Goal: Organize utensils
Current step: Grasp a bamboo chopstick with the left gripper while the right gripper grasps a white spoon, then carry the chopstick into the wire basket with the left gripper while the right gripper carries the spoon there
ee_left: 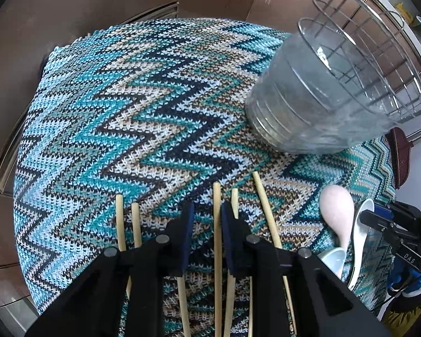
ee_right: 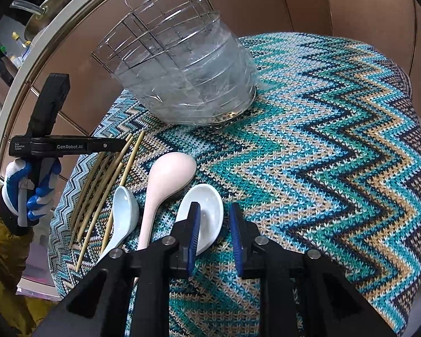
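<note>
— The fingers [ee_left: 186,236] of the left gripper [ee_left: 206,210] — clamped?

— Not quite; narrowly apart, one chopstick [ee_left: 217,224] between them at lower centre, pads not plainly pressing.

— And the right gripper [ee_right: 214,210]?

— Also slightly apart, straddling the white spoon [ee_right: 207,210] (its rim beside one pad). The pink spoon [ee_right: 165,182] lies left, below the wire basket [ee_right: 182,64].

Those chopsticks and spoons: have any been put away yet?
Nothing looks done: the wire holder in its clear tub shows no utensils inside. In hand: the left gripper straddles one chopstick, the right gripper sits over the white spoon. Left: every chopstick, the pink spoon and pale blue spoon on the cloth.
</note>
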